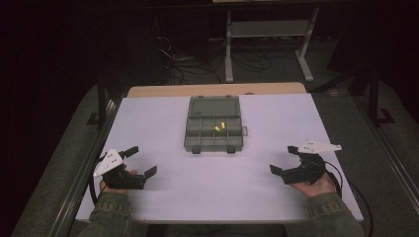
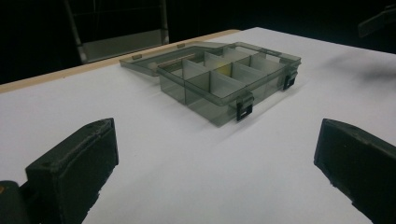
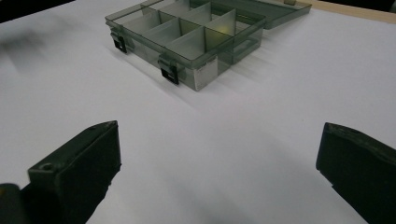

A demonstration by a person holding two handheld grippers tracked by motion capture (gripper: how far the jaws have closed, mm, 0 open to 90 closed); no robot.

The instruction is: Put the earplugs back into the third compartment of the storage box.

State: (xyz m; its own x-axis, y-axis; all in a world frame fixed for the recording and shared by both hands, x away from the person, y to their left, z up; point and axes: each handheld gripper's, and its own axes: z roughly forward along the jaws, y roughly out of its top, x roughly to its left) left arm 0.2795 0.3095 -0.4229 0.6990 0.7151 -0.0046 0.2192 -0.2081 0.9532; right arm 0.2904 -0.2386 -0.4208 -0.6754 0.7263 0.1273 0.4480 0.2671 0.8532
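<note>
Left claw: the left claw (image 1: 140, 160) rests low at the near left of the white bench (image 1: 163, 197), its jaws spread wide with bare bench between them.
Right claw: the right claw (image 1: 285, 159) rests at the near right, its jaws also wide apart and holding nothing.
Hands: one hand grips each claw; green sleeves are cut off at the bottom edge of the high view.
Organiser box: one smoky clear organiser box (image 1: 213, 125) lies ahead of both claws, between them and well apart from each, with its lid (image 1: 214, 106) folded back flat on the far side.
Latches: two dark latches (image 3: 170, 74) hang on the front wall facing the claws.
Contents: two small yellow pieces (image 1: 219, 127) lie in one compartment right of centre; their kind is too small to tell.
Writing: a pale label (image 3: 205, 74) sits on the box's end wall, nothing on it readable.
Beyond the bench: a pale frame (image 1: 267, 29) and cables stand in deep shadow, hard to make out.
</note>
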